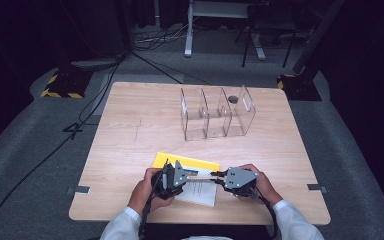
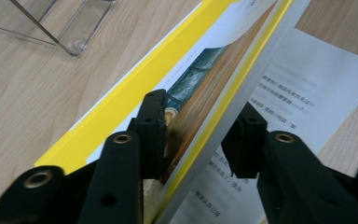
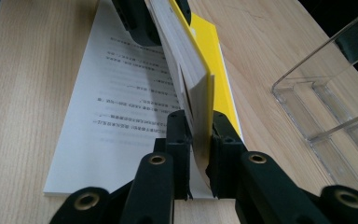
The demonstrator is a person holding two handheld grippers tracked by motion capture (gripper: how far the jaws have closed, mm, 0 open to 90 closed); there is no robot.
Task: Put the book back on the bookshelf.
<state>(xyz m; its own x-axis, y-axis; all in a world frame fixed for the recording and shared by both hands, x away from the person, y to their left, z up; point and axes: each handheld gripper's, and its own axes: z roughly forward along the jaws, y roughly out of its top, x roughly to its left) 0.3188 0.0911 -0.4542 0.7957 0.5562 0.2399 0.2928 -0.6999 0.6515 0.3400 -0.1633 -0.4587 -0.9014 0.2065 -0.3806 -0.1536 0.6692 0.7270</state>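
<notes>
A thin book (image 1: 203, 173) with a yellow-edged cover stands on its edge, held at both ends. My left gripper (image 1: 192, 173) is shut on its left end; the picture cover (image 2: 200, 88) runs up between the jaws (image 2: 196, 126). My right gripper (image 1: 216, 174) is shut on the other end (image 3: 200, 135), pinching the book's corner (image 3: 186, 70). Under the book lie a white printed sheet (image 3: 116, 93) and a flat yellow booklet (image 1: 180, 161), both near the table's front edge.
A clear plastic organizer (image 1: 217, 117) with three upright compartments stands at the back middle of the wooden table (image 1: 130, 130). A small dark round thing (image 1: 233, 99) shows at its right compartment. Cables and stands sit on the floor beyond the table.
</notes>
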